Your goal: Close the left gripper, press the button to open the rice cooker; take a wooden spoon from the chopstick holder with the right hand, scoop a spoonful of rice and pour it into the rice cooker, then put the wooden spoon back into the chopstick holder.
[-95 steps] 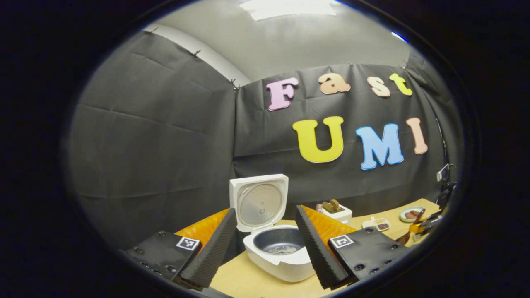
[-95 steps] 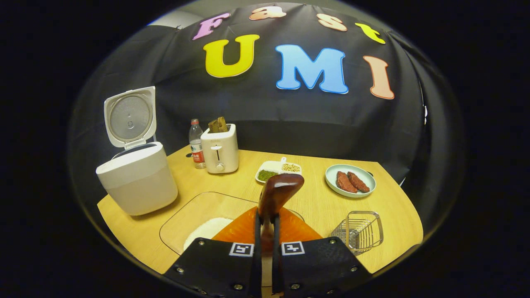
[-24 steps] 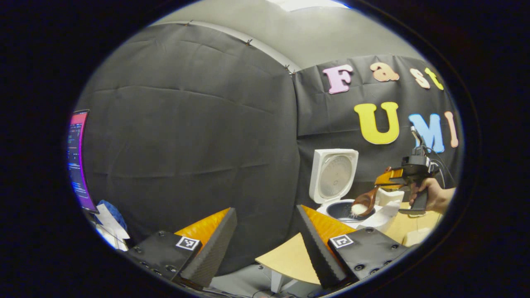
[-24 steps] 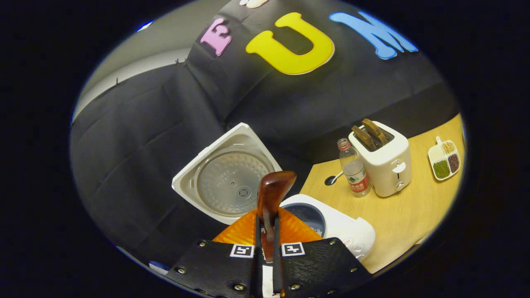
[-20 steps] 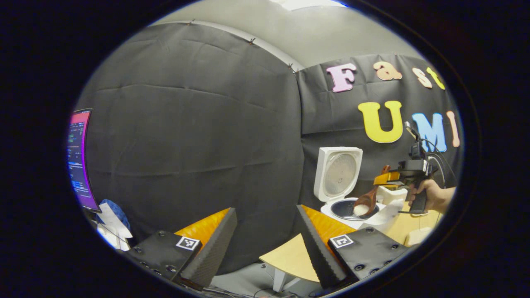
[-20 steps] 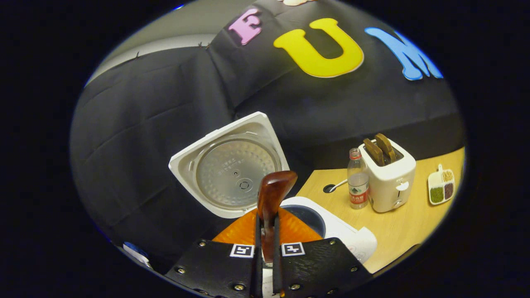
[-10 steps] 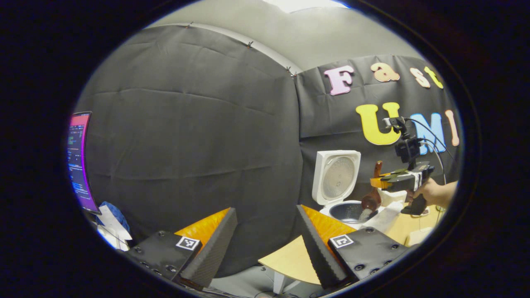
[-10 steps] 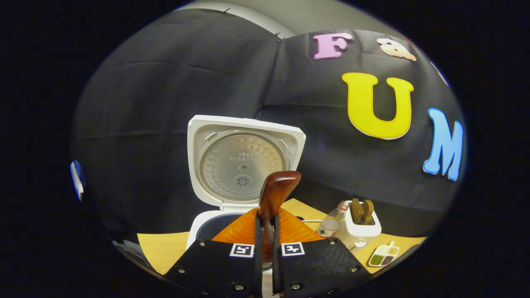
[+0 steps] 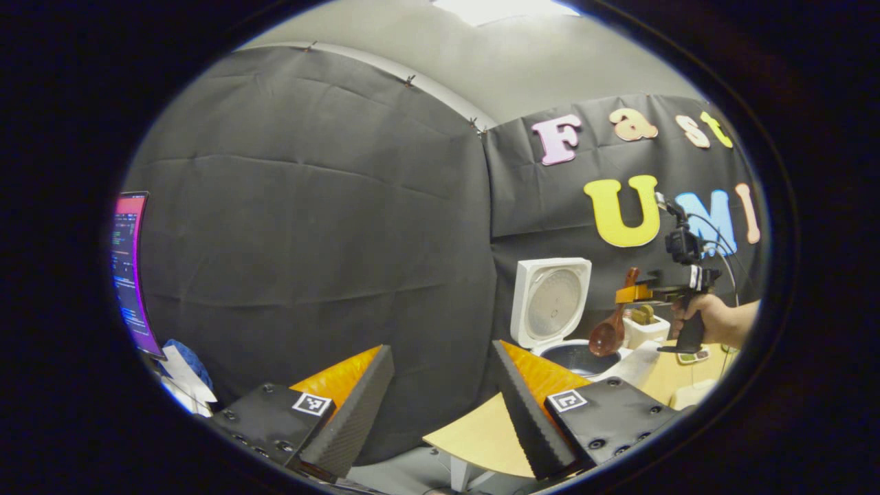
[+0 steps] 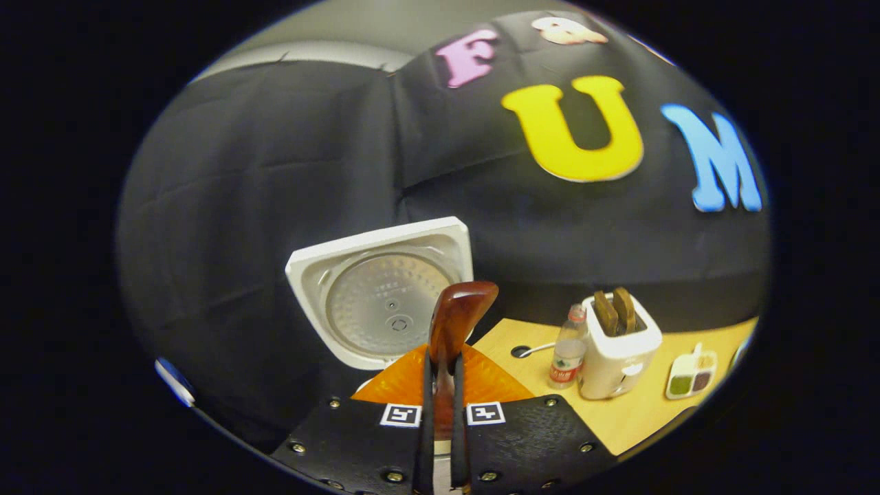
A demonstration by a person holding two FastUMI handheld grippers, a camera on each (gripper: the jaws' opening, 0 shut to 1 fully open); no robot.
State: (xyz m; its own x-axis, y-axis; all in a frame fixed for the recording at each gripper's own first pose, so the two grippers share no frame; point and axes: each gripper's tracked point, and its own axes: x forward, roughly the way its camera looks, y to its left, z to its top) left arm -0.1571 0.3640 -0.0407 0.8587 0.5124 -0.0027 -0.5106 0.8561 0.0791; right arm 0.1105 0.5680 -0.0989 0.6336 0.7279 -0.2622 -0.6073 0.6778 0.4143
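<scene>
Black cloth walls the booth behind a light wooden counter (image 10: 639,412), with a grey ceiling above. On the far left end of the counter stands the white rice cooker (image 9: 622,361), its lid (image 10: 381,292) swung up and its dark inner pot (image 9: 577,357) exposed. In the right gripper view, the right claw (image 10: 440,412) is clenched on the handle of the wooden spoon (image 10: 454,323), both fingers pressing it, the handle end rising between them in front of the lid. In the left gripper view, that claw shows far off on the right, held by a hand (image 9: 711,320), with the spoon's bowl hanging down just above the pot's opening; whether rice remains in the bowl cannot be told. The left claw (image 9: 440,405) is released, its fingers spread wide with nothing between them, near the counter's left edge and well apart from the cooker. Right of the cooker stand a water bottle (image 10: 565,357), a white toaster (image 10: 619,357) with two brown slices, and a small divided dish (image 10: 691,380). A lit monitor (image 9: 130,268) stands at the far left.
</scene>
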